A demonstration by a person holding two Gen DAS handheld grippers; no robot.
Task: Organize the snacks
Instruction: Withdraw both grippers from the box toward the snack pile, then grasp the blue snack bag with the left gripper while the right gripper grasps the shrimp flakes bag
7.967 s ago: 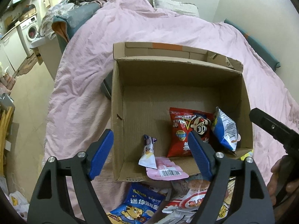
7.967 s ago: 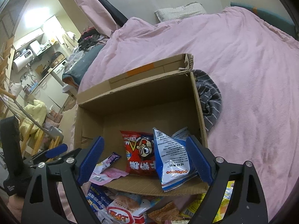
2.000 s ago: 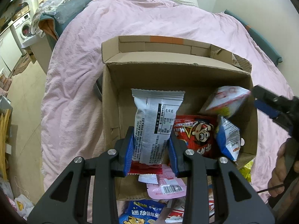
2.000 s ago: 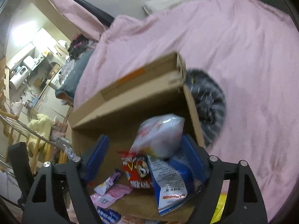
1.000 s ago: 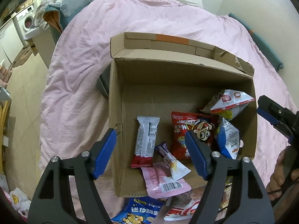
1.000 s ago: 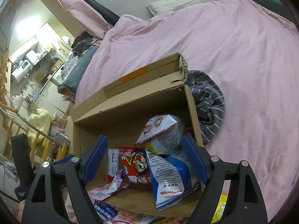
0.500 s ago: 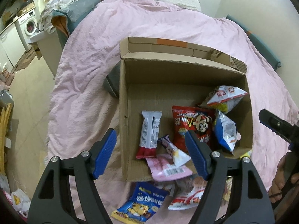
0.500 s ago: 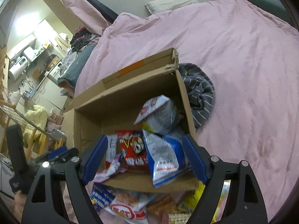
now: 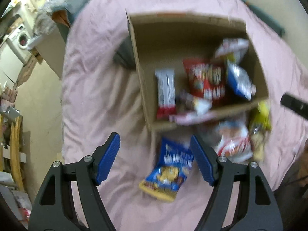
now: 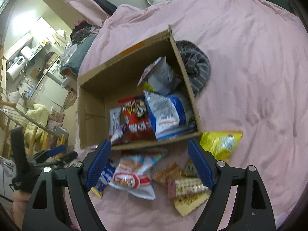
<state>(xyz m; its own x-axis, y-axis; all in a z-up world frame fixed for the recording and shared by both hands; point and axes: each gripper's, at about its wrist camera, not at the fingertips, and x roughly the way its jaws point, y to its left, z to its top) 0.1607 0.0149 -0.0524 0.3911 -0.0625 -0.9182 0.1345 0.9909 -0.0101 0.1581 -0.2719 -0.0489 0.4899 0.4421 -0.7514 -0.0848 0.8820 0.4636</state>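
Cardboard box (image 10: 92,115) sits open on a pink duvet (image 10: 250,77), a grey striped cloth (image 10: 196,67) bunched against its right wall. Inside: red snack bag (image 10: 137,119), blue-and-white bag (image 10: 165,111), silver-white bag (image 10: 159,75) at the back right, white bar wrapper (image 9: 165,90) to the left. Loose snacks lie on the duvet just in front of the box: blue cartoon packet (image 9: 169,169), white-and-red bag (image 10: 132,177), wafer packs (image 10: 184,186), yellow bag (image 10: 221,142). Left gripper (image 9: 155,157) hangs above the blue packet, jaws wide, nothing between them; that view is blurred. Right gripper (image 10: 149,162) hangs over the loose pile, jaws wide, empty.
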